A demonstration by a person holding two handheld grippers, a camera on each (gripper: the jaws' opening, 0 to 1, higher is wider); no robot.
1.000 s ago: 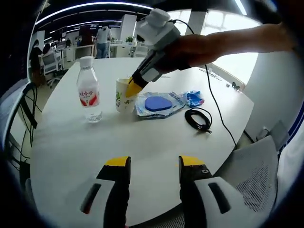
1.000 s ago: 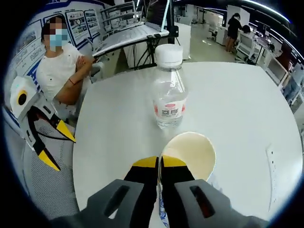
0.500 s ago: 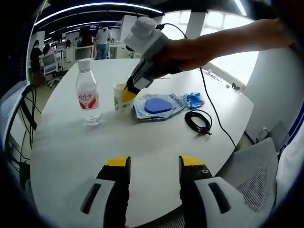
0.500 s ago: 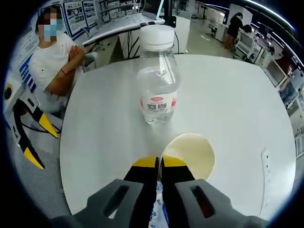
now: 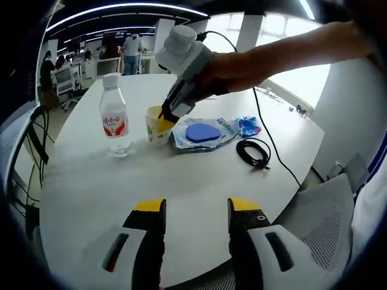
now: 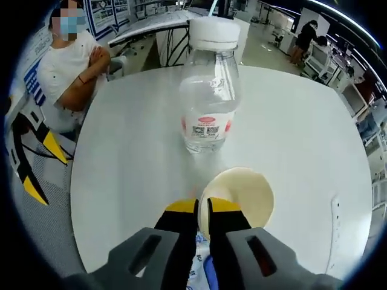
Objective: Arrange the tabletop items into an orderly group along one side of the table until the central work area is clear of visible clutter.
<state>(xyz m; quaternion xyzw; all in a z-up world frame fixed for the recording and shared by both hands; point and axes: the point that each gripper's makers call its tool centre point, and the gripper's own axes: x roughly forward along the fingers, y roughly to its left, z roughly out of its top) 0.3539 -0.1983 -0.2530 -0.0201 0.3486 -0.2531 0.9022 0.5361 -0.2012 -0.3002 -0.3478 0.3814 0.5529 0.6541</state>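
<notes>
White round counter (image 5: 181, 175) in an open office, desks and seated people behind. Paper cup (image 5: 156, 124) stood just beside the water bottle (image 5: 115, 115), on the bottle's side toward the blue packet (image 5: 202, 133); packet touching or all but touching the cup, black cable coil (image 5: 253, 151) farther out beyond the packet.

Right gripper (image 6: 201, 205) clamped on the cup's near rim, jaws nearly together with the thin wall between them. Seen from the left gripper view, same gripper (image 5: 164, 118) angled down into the cup mouth. Over the last second, cup carried a little closer to the bottle: bottle larger and nearer in the right gripper view, gap to the cup smaller in the left gripper view. Probably still gripped rather than released, though hard to tell whether the cup base had touched down.

Left gripper (image 5: 192, 208) hung low over bare counter well short of the bottle, jaws apart and empty, view unchanged throughout.

Judged for the task: bottle and cup now forming the start of a group; packet and cable left to draw in beside them.
</notes>
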